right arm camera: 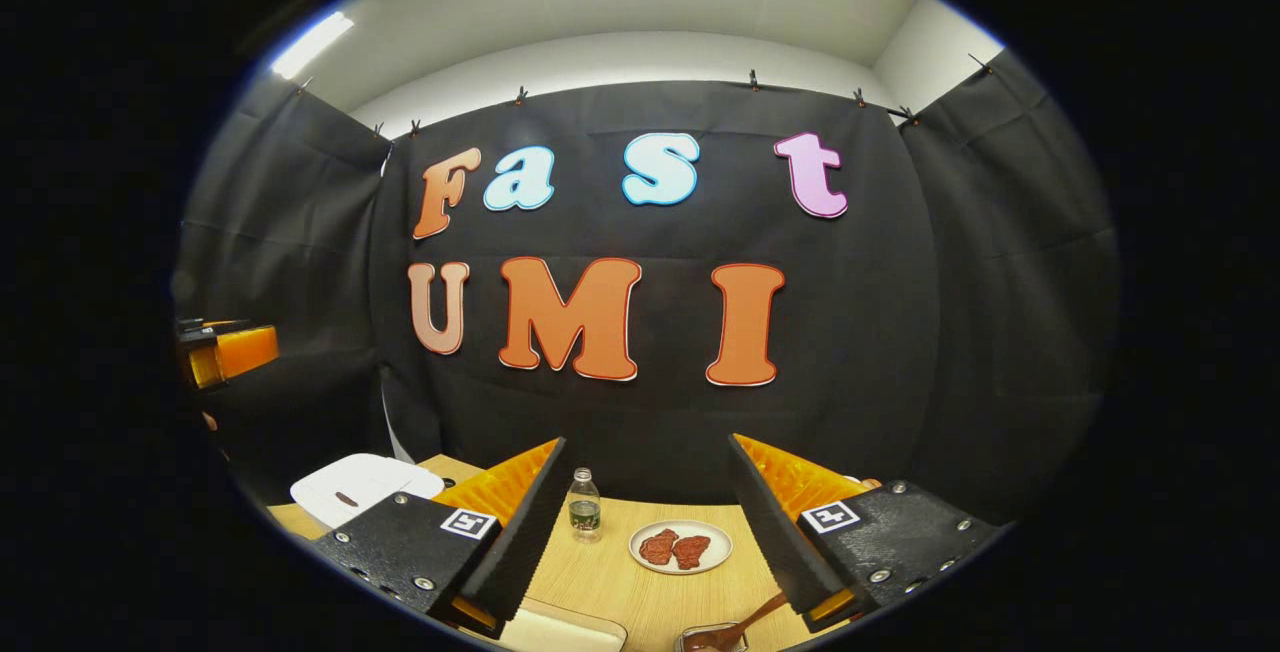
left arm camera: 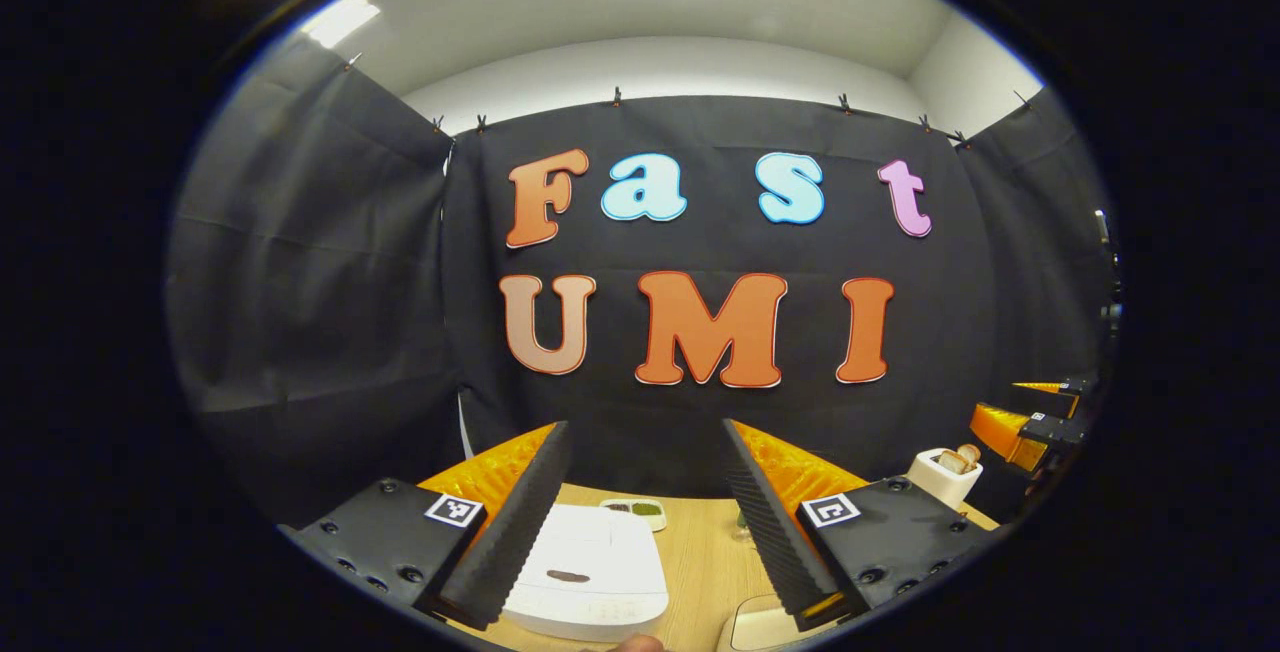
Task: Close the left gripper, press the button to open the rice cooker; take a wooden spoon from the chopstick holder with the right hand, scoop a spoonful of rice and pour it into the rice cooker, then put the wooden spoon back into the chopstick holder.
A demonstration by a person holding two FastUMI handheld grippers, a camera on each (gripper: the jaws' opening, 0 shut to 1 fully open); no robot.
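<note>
Left gripper (left arm camera: 640,522): fingers released, wide apart, holding nothing, above the desk (left arm camera: 700,562).
Right gripper (right arm camera: 645,522): fingers released and empty as well; in the left gripper view it shows far off at the right edge (left arm camera: 1030,427).
Rice cooker (left arm camera: 590,572): one, white, lid down, on the desk just below and between the left fingers; a dark oval mark on its lid. In the right gripper view it sits at the far left (right arm camera: 365,482).
Wooden spoon (right arm camera: 740,627): one, lying at the lower edge of the right gripper view, its bowl in a small dark container (right arm camera: 705,642).
Plate (right arm camera: 681,546): one, with two reddish pieces on it, between the right fingers.
Bottle (right arm camera: 584,505): one, small and clear, upright, left of the plate; its label is too small to read.
Toaster (left arm camera: 945,472): one, white, with bread slices sticking up, seen in the left gripper view.
Small dish (left arm camera: 634,510): one, behind the rice cooker, with dark and green contents.
Writing: each gripper carries two square black-and-white markers; no brand is legible.
</note>
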